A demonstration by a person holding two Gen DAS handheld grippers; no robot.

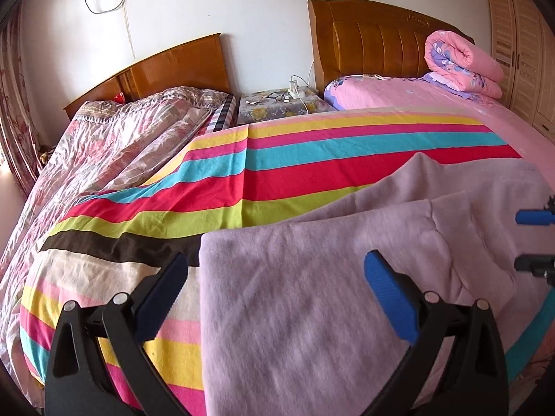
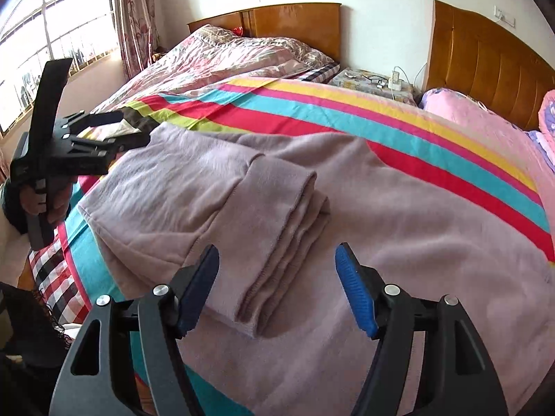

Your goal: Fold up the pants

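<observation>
Folded mauve fleece pants on a rainbow-striped cotton bedsheet, two wooden headboards and a white wall behind.

Curtained window at left in the right wrist view; cluttered floral-covered nightstand between the beds; no legible writing. Left gripper spread wide, empty, just above the pants' folded edge. Right gripper also wide, empty, poised over the layered hem ends, pads clear of the cloth.

No readable text, label, brand, number or sign is being shown anywhere in either view; only an illegible carved ornament is being displayed on the tall orange-brown wooden headboard.
</observation>
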